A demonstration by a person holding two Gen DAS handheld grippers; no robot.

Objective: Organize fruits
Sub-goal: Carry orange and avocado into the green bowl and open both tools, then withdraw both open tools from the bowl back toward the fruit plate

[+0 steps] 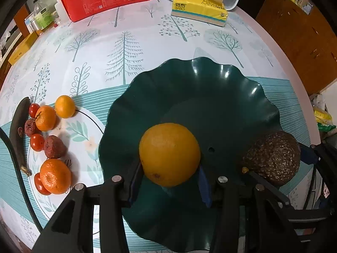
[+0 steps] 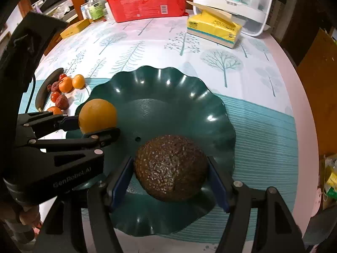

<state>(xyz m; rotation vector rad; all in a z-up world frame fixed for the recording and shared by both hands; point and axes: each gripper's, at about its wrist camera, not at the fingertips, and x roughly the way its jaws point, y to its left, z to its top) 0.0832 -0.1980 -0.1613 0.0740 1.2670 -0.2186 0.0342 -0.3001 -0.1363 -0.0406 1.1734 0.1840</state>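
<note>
So, progress: early stage, nothing resting loose in the green bowl [image 2: 210, 109] yet as far as visible.
L gripper [image 1: 168, 181]: fingers clamped on the orange [image 1: 169, 154], held over the bowl's left-centre; can't tell if it touches the bowl floor.
R gripper [image 2: 170, 179]: fingers spread wide but pressed on both sides of the dark bumpy fruit [image 2: 170, 167], prob. an avocado, over the bowl's near-right part.
In hand: 2 fruits, both above the bowl, neither let go.
Left on table [image 1: 147, 48]: cluster w/ a dark banana [image 1: 18, 132], 3 mandarins [image 1: 55, 176], a few small red tomatoes [image 1: 36, 142], 2 wrinkled reddish fruits [image 1: 54, 146], all well left of the bowl.
Est. done: approx. a small share; most fruit not moved yet.
Next, judged: release both into the bowl, then go back for the cluster.
Risk: round fruit may roll on the smooth bowl.
</note>
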